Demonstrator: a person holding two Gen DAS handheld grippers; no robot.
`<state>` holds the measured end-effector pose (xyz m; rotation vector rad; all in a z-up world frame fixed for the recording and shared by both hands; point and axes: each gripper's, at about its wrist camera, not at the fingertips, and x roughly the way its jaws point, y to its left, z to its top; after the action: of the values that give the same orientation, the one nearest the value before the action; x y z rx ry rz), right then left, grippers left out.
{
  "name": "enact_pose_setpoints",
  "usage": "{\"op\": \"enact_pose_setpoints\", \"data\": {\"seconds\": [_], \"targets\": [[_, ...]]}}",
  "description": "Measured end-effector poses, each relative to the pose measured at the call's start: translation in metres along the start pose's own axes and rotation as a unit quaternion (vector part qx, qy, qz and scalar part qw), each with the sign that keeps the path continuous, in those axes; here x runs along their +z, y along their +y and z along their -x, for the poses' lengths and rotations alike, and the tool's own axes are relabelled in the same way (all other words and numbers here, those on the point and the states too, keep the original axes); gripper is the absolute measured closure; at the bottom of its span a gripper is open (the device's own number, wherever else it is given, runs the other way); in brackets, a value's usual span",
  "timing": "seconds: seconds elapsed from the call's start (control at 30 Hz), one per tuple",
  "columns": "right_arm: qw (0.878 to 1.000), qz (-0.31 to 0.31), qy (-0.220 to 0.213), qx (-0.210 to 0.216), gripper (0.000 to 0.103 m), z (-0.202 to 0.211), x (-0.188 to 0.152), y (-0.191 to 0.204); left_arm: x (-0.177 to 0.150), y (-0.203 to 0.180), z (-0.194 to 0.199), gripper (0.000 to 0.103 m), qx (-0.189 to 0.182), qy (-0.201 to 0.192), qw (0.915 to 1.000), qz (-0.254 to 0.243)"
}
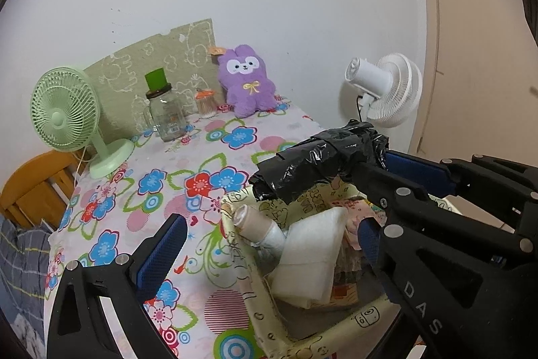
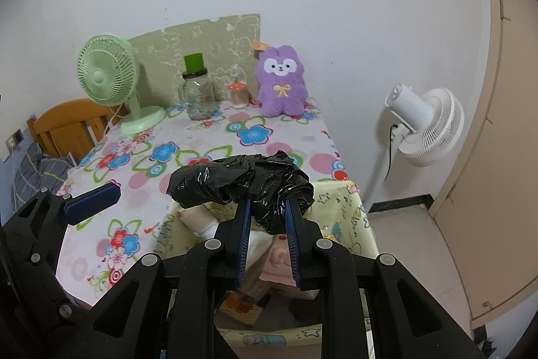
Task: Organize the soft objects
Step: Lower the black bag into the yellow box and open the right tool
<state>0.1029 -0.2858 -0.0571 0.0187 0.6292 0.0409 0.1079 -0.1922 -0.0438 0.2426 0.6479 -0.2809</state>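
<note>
My right gripper (image 2: 267,207) is shut on a roll of black plastic bags (image 2: 242,180) and holds it just above a pale yellow fabric basket (image 2: 349,207) at the table's near right corner. The roll (image 1: 316,162) and right gripper (image 1: 380,157) also show in the left wrist view. My left gripper (image 1: 272,234) is open, its jaws wide apart on either side of the basket's (image 1: 255,288) left wall. Inside lie a beige-and-white roll (image 1: 259,226) and a folded white bag (image 1: 312,258). A purple plush bunny (image 2: 280,81) sits at the table's far edge.
On the floral tablecloth (image 2: 188,157) stand a green desk fan (image 2: 111,79), a glass jar with green lid (image 2: 198,90) and a small toothpick jar (image 2: 238,95). A white floor fan (image 2: 427,123) stands right of the table. A wooden chair (image 2: 67,123) is at left.
</note>
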Motion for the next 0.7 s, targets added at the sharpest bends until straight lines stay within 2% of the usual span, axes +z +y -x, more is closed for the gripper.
{"op": "enact_pose_setpoints", "data": {"seconds": [0.47, 0.63, 0.7], "targets": [[0.999, -0.029, 0.043, -0.015, 0.08, -0.029, -0.019, -0.02, -0.008, -0.015, -0.026, 0.001, 0.006, 0.035, 0.999, -0.026], [0.998, -0.031, 0.058, -0.018, 0.076, -0.036, -0.022, -0.02, -0.012, -0.015, -0.031, 0.001, 0.005, 0.045, 0.9985, -0.029], [0.998, -0.026, 0.058, -0.023, 0.07, -0.035, -0.022, -0.018, -0.013, -0.014, -0.03, 0.001, 0.003, 0.046, 0.9985, -0.029]]}}
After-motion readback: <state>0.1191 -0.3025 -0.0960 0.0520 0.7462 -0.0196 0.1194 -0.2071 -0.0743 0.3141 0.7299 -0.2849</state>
